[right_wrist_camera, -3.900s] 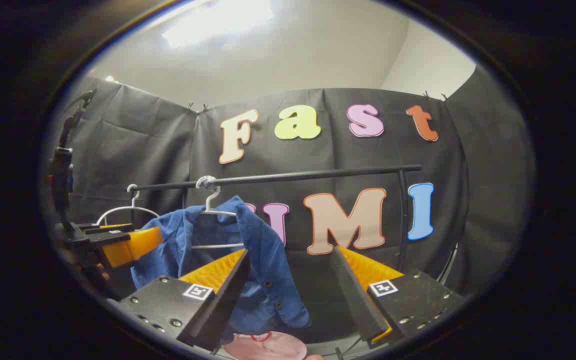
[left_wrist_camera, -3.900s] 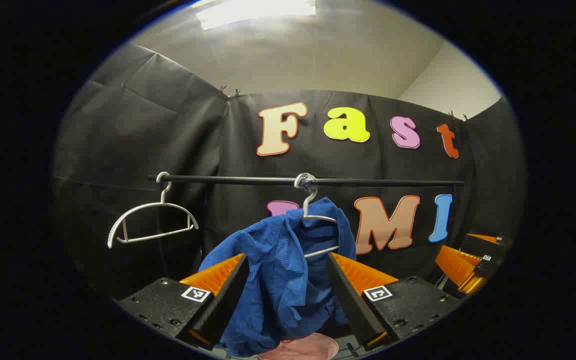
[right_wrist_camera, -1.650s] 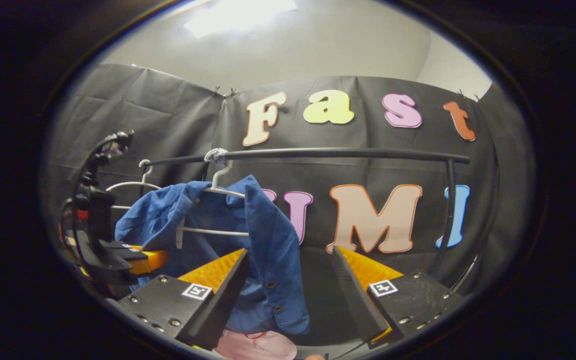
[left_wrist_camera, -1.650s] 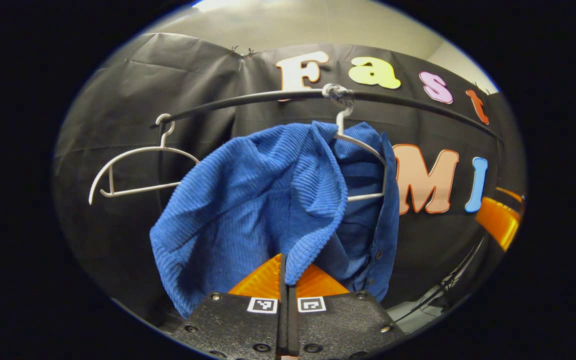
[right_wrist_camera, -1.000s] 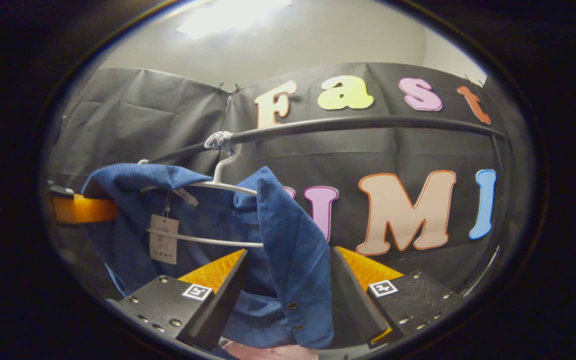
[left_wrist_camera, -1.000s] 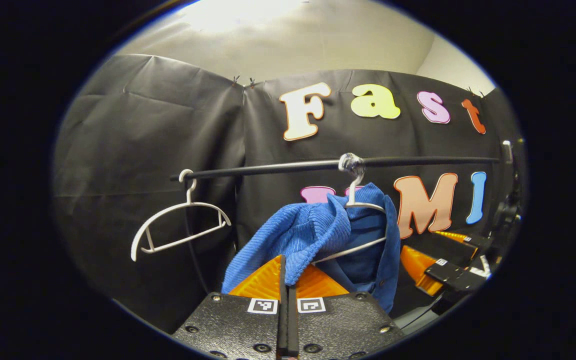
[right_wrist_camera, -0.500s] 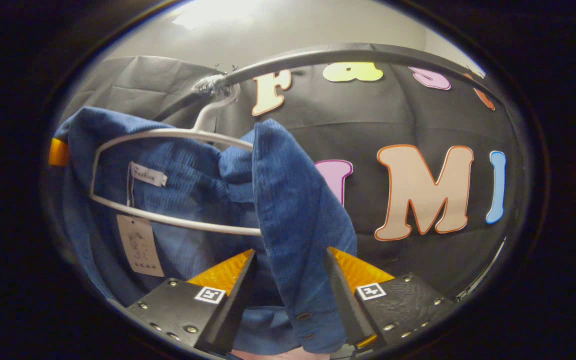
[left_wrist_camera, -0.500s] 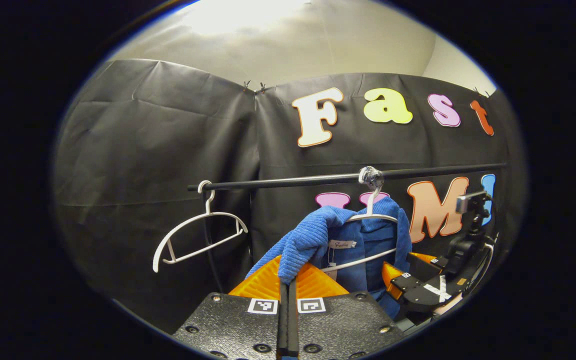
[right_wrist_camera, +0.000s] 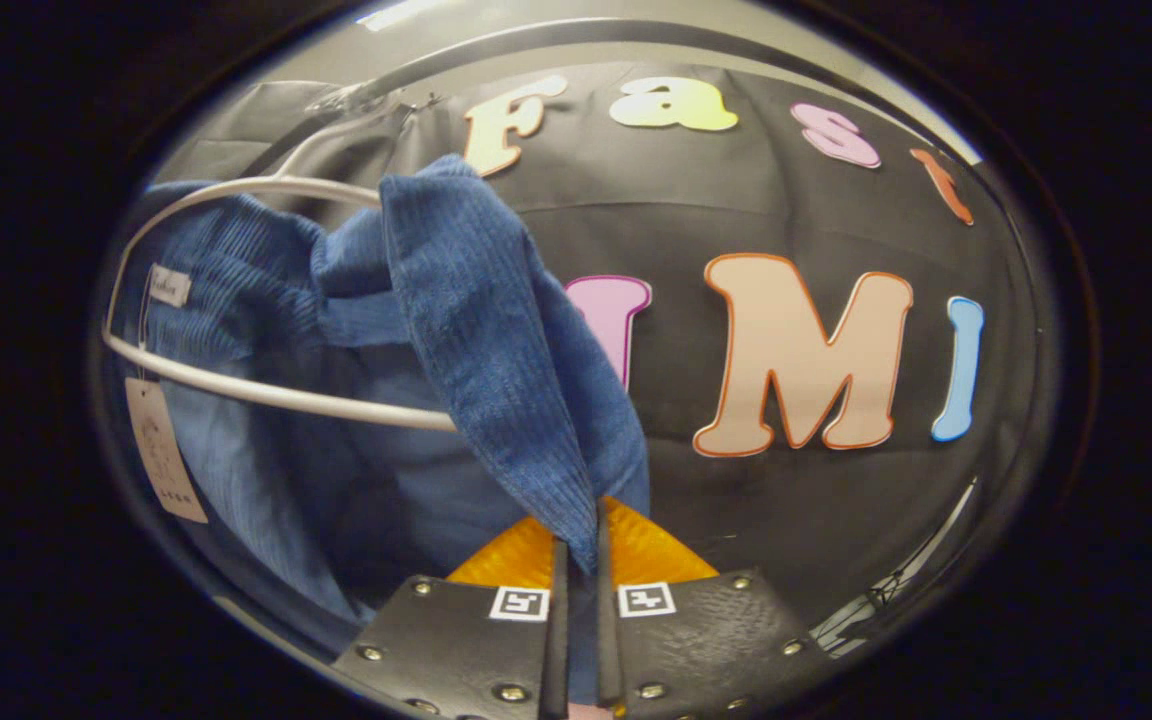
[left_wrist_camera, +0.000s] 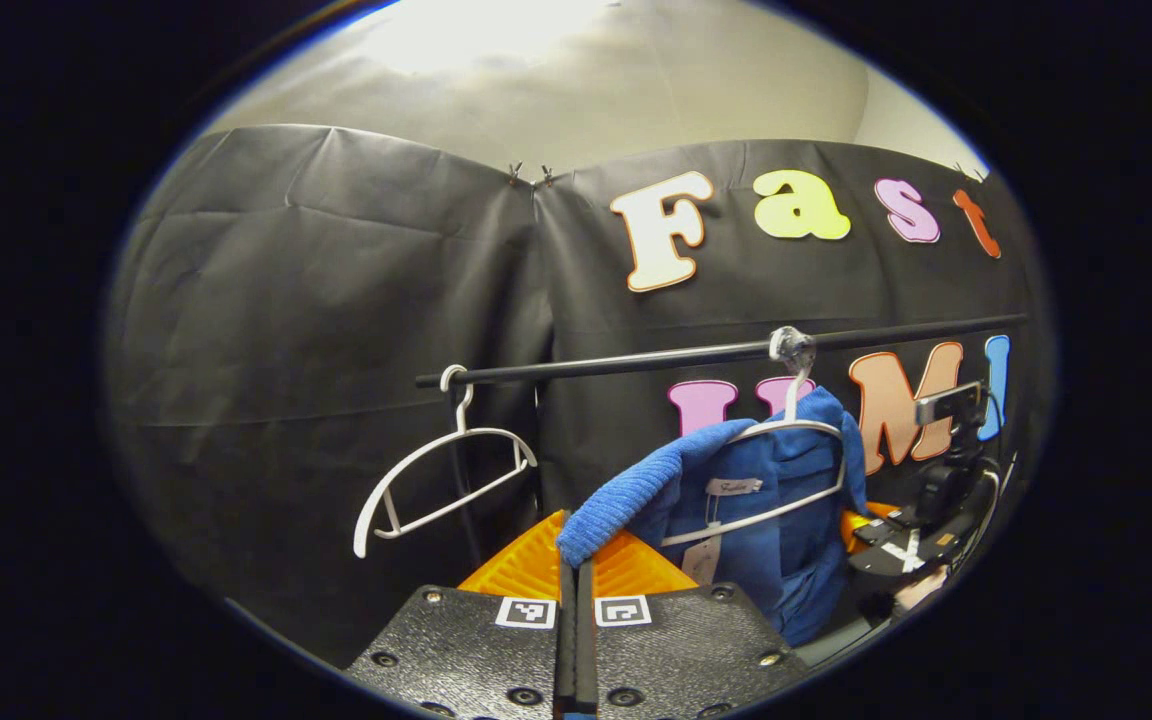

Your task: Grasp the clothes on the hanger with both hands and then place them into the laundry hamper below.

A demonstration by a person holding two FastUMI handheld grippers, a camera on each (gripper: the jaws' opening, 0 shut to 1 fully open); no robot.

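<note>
Left claw (left_wrist_camera: 572, 575) and right claw (right_wrist_camera: 576, 560) each grip the shirt (right_wrist_camera: 496, 330), ready to strip it from the hanger (right_wrist_camera: 266, 395) ahead.

the left gripper (left_wrist_camera: 572, 575) points forward and slightly up, its two fingers pressed together with a fold of the blue shirt (left_wrist_camera: 626, 495) pinched between them. the right gripper (right_wrist_camera: 576, 560) is likewise closed, fingers clamped on the shirt's front edge. in the left gripper view the right gripper (left_wrist_camera: 871, 525) sits off to the right, beside the garment.
</note>
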